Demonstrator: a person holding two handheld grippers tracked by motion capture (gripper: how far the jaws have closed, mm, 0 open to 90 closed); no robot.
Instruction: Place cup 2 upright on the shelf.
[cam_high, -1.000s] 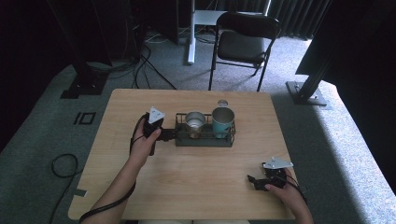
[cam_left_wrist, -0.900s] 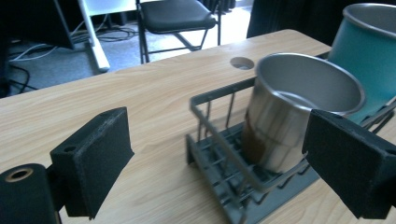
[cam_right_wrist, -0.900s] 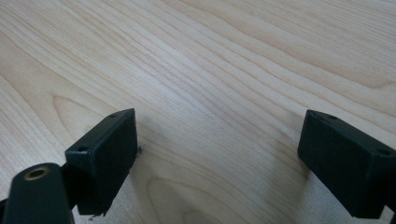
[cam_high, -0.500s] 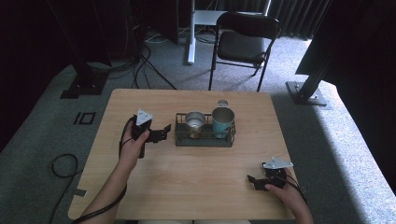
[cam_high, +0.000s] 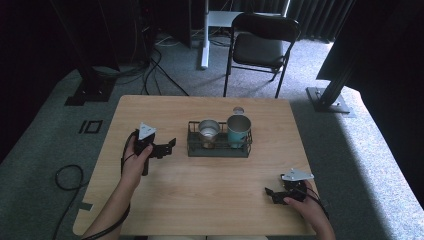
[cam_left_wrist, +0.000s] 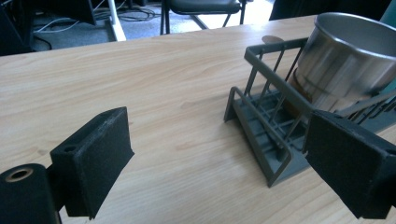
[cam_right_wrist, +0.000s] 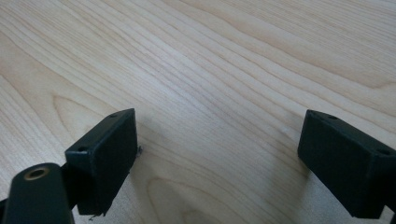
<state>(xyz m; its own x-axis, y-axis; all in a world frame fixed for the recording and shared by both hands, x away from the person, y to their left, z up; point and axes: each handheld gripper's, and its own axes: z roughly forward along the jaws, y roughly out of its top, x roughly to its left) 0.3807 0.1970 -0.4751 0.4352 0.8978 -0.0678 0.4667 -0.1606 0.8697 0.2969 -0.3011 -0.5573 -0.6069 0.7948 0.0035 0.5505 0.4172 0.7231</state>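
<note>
Two grippers on the wooden table (cam_high: 200, 200), both with jaws spread apart and nothing between them. Left gripper (cam_high: 167, 146) sits at about 9 o'clock from the rack, jaws pointing toward it, clear gap of bare wood between jaw tips and rack end (not touching). In the left gripper view the rack's near end (cam_left_wrist: 261, 126) lies ahead, toward the right-hand jaw, with open tabletop ahead and to the left. Right gripper (cam_high: 272, 194) is down at roughly 5 o'clock from the rack, near the table's front edge, well apart from everything; right gripper view has plain wood grain (cam_right_wrist: 210, 70) between its jaws.

One dark wire rack (cam_high: 220, 150) at table centre. Two cups in it: one steel cup (cam_high: 208, 128) at the left end, one teal cup (cam_high: 238, 130) at the right end, side by side. One small round disc (cam_high: 238, 110) (can't tell what) on the table at 12 o'clock from the teal cup, just behind the rack. Wide bare wood all round the rack, most room at 6 o'clock. One folding chair (cam_high: 262, 45) beyond the far edge.
</note>
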